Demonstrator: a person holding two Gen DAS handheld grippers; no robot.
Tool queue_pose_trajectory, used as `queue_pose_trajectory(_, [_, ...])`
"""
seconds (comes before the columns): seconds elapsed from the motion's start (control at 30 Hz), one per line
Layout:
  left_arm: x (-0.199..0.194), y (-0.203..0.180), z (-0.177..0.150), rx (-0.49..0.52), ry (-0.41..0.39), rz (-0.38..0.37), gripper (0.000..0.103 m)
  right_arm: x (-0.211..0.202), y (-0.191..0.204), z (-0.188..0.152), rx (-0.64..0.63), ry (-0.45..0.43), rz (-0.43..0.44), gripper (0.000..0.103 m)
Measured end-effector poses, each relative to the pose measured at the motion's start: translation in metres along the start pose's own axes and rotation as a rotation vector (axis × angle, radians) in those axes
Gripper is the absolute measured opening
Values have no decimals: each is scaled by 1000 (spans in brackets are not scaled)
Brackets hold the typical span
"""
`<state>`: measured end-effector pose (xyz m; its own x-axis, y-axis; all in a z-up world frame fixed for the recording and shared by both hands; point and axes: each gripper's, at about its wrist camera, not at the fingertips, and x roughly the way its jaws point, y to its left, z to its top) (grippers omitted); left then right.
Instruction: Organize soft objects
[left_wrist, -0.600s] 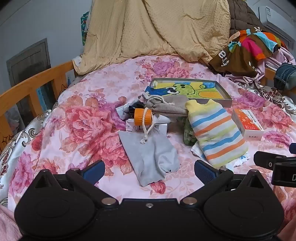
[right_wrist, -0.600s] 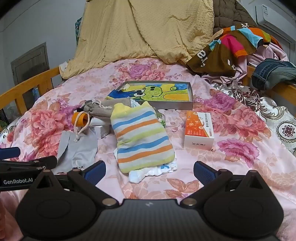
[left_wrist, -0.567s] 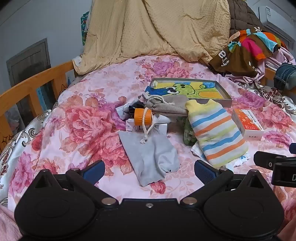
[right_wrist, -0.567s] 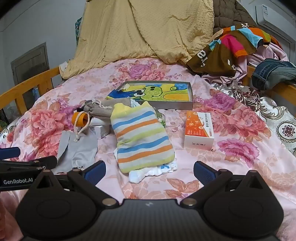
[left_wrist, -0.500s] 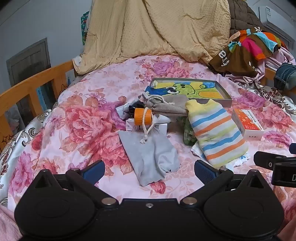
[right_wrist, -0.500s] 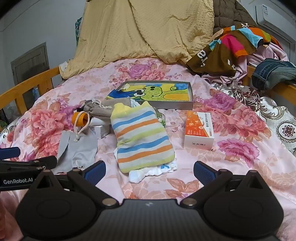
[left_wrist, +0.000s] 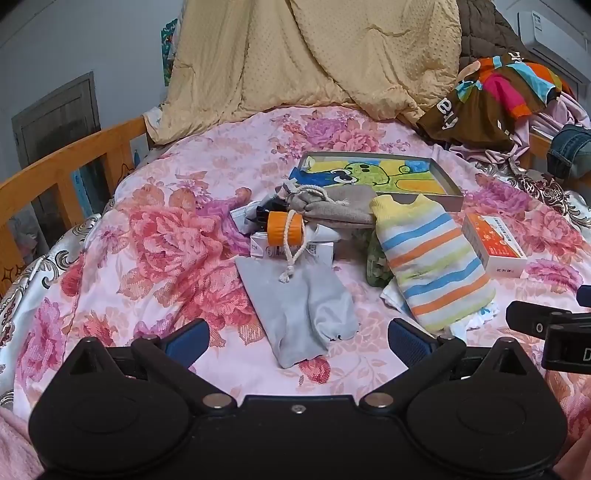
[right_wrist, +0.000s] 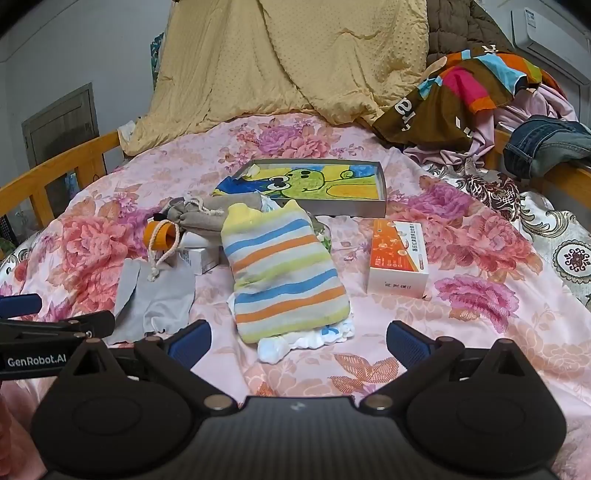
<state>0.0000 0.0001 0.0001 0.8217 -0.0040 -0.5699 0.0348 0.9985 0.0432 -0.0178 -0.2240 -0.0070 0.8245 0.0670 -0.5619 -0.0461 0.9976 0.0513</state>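
Under striped cover (right_wrist: 282, 273), white cloth (right_wrist: 306, 338) half-hidden

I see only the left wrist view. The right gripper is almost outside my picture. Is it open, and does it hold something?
Observer: The right gripper is wide open and holds nothing.
Operator: What lies in front of it?
Observer: The striped knit cover lies straight ahead of it on the bed.
Operator: Is anything under that cover?
Observer: Yes, a white cloth sticks out from under its near end.
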Motion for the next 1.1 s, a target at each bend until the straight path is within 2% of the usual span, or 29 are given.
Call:
queue_pose_trajectory(0.17, [4, -3, -11, 3, -2, -2, 102, 0, 0, 0, 0, 1, 0, 103])
queue_pose_trajectory(1.1, [3, -6, -6, -3, 8, -12, 102, 0, 1, 1, 0, 3, 0, 103])
